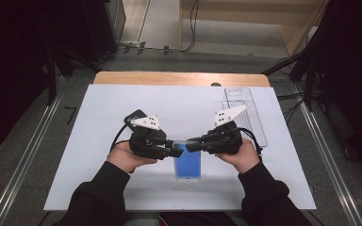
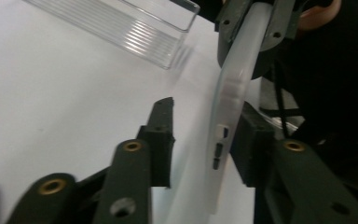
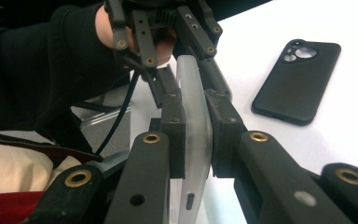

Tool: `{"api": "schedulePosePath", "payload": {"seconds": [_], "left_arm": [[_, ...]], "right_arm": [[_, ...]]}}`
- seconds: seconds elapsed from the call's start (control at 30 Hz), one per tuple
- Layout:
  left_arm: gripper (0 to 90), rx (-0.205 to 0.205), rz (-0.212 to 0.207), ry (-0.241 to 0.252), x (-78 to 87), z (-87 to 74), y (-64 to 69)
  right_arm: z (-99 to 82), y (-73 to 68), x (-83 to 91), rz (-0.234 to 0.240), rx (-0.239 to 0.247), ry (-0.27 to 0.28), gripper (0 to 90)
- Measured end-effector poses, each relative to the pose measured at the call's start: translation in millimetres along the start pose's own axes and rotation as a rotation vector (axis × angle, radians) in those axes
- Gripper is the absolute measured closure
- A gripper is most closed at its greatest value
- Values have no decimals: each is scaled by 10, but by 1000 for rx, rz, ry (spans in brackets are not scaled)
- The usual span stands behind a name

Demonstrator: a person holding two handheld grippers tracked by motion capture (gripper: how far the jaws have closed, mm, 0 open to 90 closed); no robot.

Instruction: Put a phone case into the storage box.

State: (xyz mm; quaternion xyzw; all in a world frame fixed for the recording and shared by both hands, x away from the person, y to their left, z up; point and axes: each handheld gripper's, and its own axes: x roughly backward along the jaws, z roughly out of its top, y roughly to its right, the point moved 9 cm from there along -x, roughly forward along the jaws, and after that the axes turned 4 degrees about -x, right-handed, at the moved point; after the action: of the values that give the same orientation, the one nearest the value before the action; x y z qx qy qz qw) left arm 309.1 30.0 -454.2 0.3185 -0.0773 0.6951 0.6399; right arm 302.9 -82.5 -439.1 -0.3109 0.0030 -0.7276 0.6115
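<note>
My hands are hiding the frosted clear phone case point(image 3: 194, 116); right gripper point(image 3: 194, 140) is clamping it, left gripper point(image 2: 205, 140) is gaping around it

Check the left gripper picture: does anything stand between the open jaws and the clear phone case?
Nothing visible does. The clear phone case stands edge-up between the jaws of the left hand-held gripper, one touching or nearly touching, the other apart with only white table behind.

My table point(image 1: 122, 197), wooden with a white sheet over it, carries a clear plastic tray point(image 1: 250, 113) at its far right edge, and a black phone case point(image 3: 297, 80) lies flat well left of that tray.
</note>
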Motion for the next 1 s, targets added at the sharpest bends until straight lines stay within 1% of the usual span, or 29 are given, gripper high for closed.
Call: {"api": "schedulePosePath", "payload": {"seconds": [0.03, 0.07, 0.1, 0.17, 0.23, 0.3, 0.33, 0.4, 0.43, 0.5, 0.53, 0.57, 0.6, 0.67, 0.7, 0.77, 0.8, 0.83, 0.87, 0.9, 0.93, 0.97, 1.0], "left_arm": [[725, 0, 0, 0, 0, 0, 0], [784, -15, -34, 1, 6, -2, 32], [804, -16, -45, 2, 8, -3, 44], [808, -6, -75, -10, 10, -17, 62], [809, -3, -79, -11, 11, -20, 61], [812, 11, -79, -14, 15, -20, 57], [814, 29, -80, -12, 23, -12, 53], [815, 37, -79, -10, 24, -7, 52], [815, 45, -79, -13, 25, -6, 53], [816, 56, -76, -18, 27, -6, 50], [816, 56, -76, -18, 27, -6, 50], [816, 69, -64, -17, 39, 0, 39], [815, 69, -64, -17, 39, 0, 39], [815, 91, -47, -7, 73, 9, 8], [815, 91, -47, -7, 73, 9, 8], [815, 115, -30, -5, 98, 7, -22], [814, 121, -18, 1, 111, 6, -42], [815, 136, -15, 3, 125, 5, -55], [815, 165, 3, 14, 158, 13, -88], [814, 165, 3, 14, 158, 13, -88], [815, 184, 35, 23, 189, 23, -123], [814, 184, 35, 23, 189, 23, -123], [814, 192, 49, 27, 200, 27, -136]], "right_arm": [[0, 0, 0, 0, 0, 0, 769], [-2, -6, -12, 1, 3, -4, 769], [-4, -10, -18, 8, 3, -5, 769], [-9, -18, -22, 16, 0, -9, 769], [-15, -21, -24, 19, 0, -17, 769], [-17, -24, -30, 16, -1, -19, 768], [-14, -19, -32, 13, -5, -17, 767], [-14, -17, -32, 11, -7, -17, 766], [-10, -6, -32, 5, -12, -12, 754], [-3, -6, -27, 4, -13, -8, 677], [4, -3, -20, -1, -20, -1, 653], [13, 6, -10, -9, -28, 7, 622], [25, 20, -1, -21, -37, 16, 584], [39, 38, 21, -31, -46, 30, 538], [48, 49, 32, -50, -51, 39, 502], [57, 54, 41, -58, -52, 48, 495], [71, 72, 63, -87, -49, 62, 439], [76, 79, 72, -101, -53, 65, 425], [84, 87, 83, -111, -54, 74, 403], [94, 96, 94, -122, -56, 86, 373], [102, 113, 104, -138, -61, 94, 341], [108, 124, 113, -149, -67, 102, 308], [111, 137, 121, -158, -68, 111, 281]]}}
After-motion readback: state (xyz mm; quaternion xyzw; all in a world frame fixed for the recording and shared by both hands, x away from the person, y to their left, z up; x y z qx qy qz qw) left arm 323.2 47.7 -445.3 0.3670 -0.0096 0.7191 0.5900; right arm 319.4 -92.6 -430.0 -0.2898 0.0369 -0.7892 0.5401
